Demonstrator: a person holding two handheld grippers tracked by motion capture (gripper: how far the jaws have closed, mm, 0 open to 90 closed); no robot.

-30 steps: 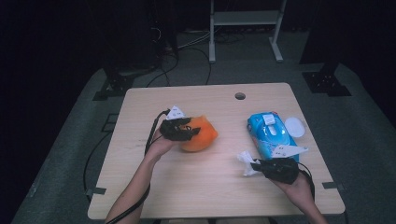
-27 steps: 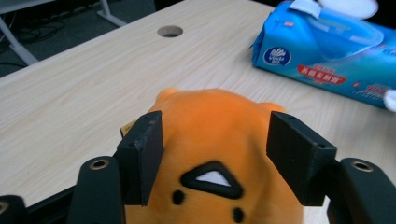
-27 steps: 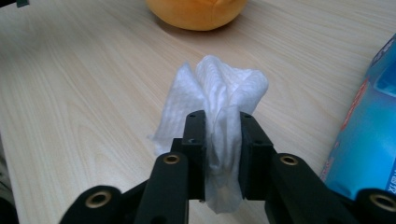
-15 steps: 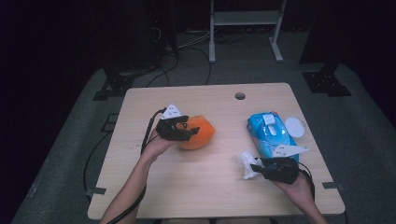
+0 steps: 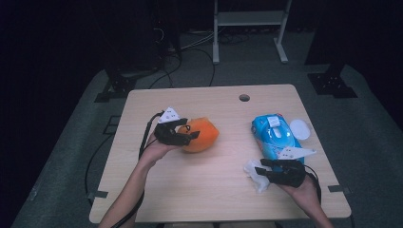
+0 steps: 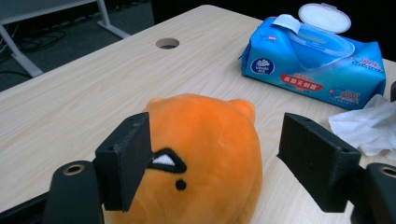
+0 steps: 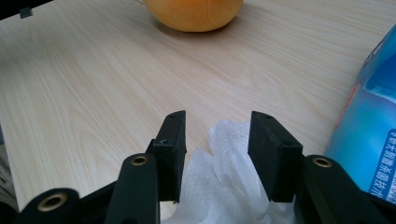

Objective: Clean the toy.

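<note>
High view: we see two hand-held claws over a pale wooden worktop [image 5: 223,185], one at an orange plush toy [image 5: 202,134] and one at a white wipe [image 5: 254,173].

We find the left claw [image 5: 186,135] spread wide around the near end of the plush toy on the left half of the worktop; in the left gripper view its left jaw lies against the toy's side while the right jaw stands apart, so nothing is gripped. We find the right claw [image 5: 262,171] near the front right edge, its jaws parted partway with the crumpled wipe lying between and under them, not pinched. Just behind it sits a blue pack of wet wipes [image 5: 273,137], its round white lid [image 5: 299,128] flipped open toward the right edge.
</note>
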